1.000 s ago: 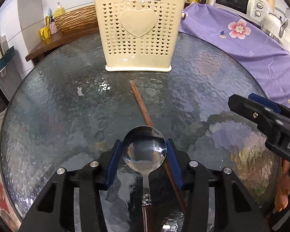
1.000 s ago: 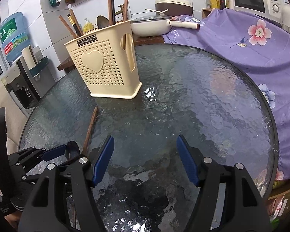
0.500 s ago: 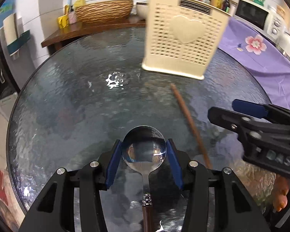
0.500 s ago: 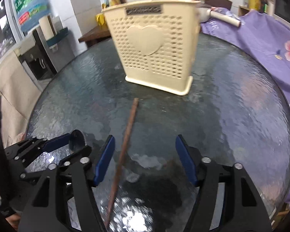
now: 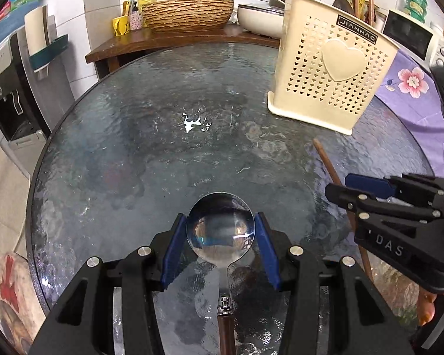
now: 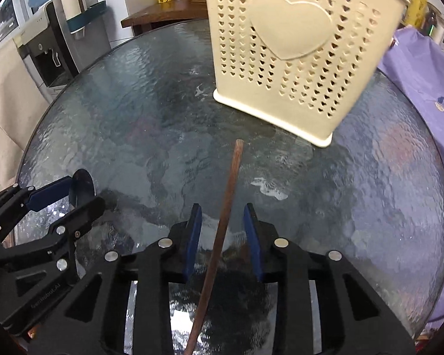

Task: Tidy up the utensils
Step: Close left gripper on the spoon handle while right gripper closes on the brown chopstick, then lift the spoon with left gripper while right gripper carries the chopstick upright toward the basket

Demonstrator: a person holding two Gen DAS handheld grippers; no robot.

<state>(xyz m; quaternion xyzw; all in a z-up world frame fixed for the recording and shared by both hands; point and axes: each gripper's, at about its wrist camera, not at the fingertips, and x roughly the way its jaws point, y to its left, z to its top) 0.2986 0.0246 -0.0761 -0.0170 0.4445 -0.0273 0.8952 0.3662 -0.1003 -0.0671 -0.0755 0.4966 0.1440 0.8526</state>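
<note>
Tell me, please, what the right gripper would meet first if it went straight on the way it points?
Likely the cream utensil holder standing ahead, past the tip of the chopstick lying between the right gripper fingers; depth is uncertain.

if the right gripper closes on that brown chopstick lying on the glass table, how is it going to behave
The chopstick looks thin, straight and wooden, so probably stiff and light. It lies flat on the smooth glass table, so it may roll or skid sideways as the blue fingers close. The right gripper straddles it partway along, with most of the shaft ahead, so the far tip may droop when lifted.
</note>
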